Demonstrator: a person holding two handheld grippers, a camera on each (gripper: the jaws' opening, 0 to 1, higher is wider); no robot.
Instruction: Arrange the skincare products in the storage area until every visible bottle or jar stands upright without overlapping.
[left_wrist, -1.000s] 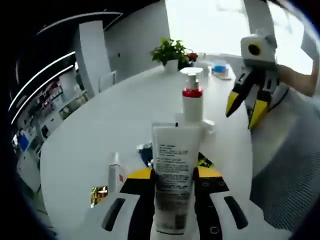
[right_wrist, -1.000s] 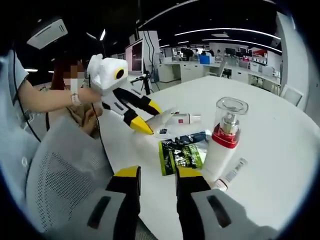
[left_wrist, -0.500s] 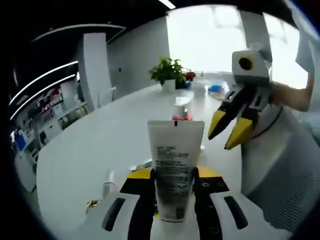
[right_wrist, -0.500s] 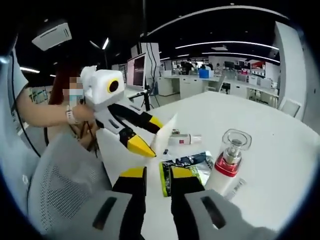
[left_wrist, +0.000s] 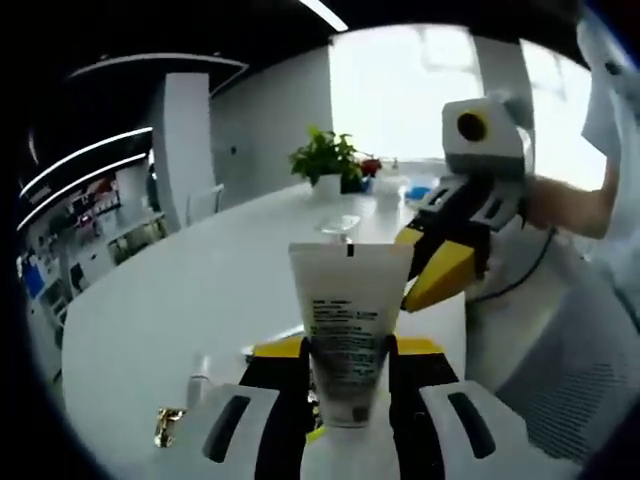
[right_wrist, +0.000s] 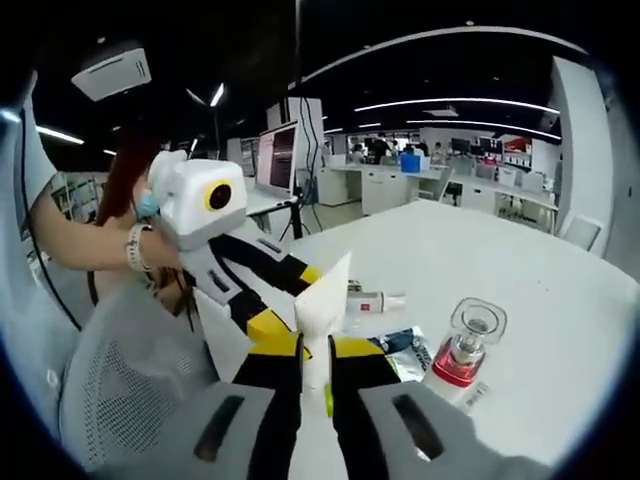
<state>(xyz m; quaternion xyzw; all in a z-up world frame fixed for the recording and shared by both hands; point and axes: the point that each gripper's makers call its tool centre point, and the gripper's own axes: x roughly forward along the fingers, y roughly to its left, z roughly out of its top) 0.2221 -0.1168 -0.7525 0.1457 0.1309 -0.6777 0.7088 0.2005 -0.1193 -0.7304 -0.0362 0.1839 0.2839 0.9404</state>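
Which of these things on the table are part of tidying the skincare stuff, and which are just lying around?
Part of the job:
white tube, held by the left hand-held gripper
pump bottle with red collar
small white bottle lying flat
right hand-held gripper, closing on the tube's edge

Just lying about:
green sachet
potted plant
mesh chair

Right gripper has closed on raised tube (both grip).

Tube above table
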